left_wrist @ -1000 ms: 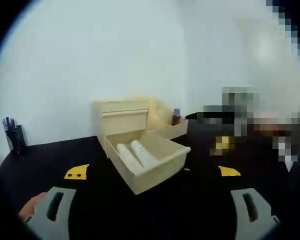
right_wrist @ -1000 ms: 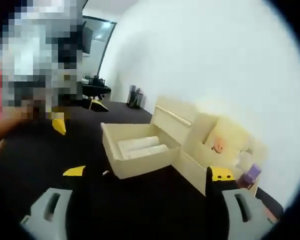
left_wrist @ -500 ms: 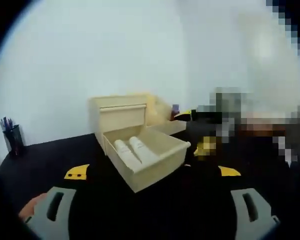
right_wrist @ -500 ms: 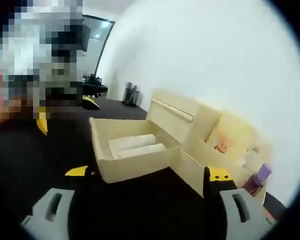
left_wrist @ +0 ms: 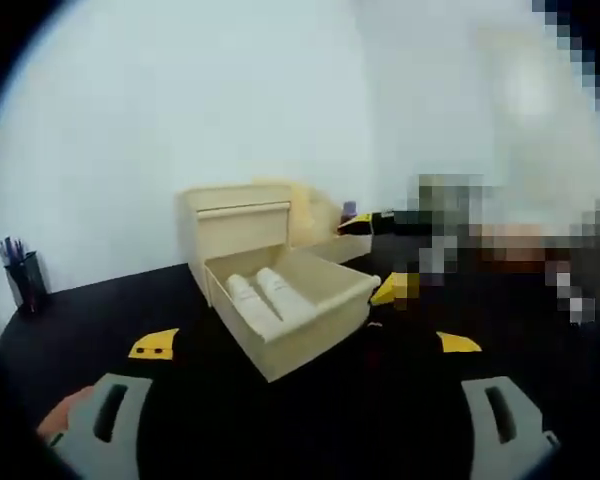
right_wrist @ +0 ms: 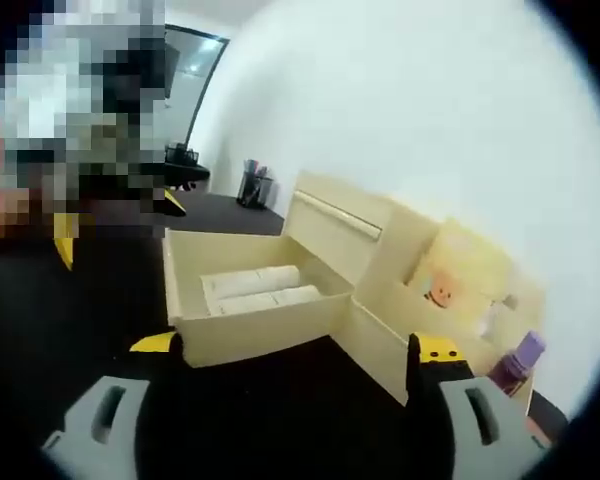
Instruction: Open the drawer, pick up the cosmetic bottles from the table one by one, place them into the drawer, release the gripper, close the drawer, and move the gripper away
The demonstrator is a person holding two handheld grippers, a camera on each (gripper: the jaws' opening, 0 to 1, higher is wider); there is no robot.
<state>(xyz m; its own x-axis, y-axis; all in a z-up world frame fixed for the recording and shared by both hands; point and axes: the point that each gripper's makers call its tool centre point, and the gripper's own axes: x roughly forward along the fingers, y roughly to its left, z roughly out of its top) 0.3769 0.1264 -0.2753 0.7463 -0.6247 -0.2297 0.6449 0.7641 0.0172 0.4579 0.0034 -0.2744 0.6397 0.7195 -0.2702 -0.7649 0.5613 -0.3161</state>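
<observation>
The cream drawer unit (left_wrist: 238, 225) stands on the black table (left_wrist: 100, 310) with its drawer (left_wrist: 310, 325) pulled out. Two white cosmetic bottles (left_wrist: 263, 297) lie side by side inside it. My left gripper (left_wrist: 300, 430) is open and empty, well back from the drawer's front. In the right gripper view the same drawer (right_wrist: 250, 335) is close, with the bottles (right_wrist: 250, 288) in it. My right gripper (right_wrist: 285, 425) is open and empty just before the drawer's front panel. A yellow part of the right gripper (left_wrist: 392, 290) shows beside the drawer's front corner.
A low cream organiser tray (right_wrist: 380, 345) adjoins the unit and holds a purple-capped bottle (right_wrist: 520, 358). A dark pen cup (left_wrist: 28, 275) stands at the table's far left. A person is behind the table on the right of the left gripper view.
The right gripper has come closer to the open drawer, which now looks larger in its view. Its yellow part has moved left towards the drawer front. The left gripper has barely moved.
</observation>
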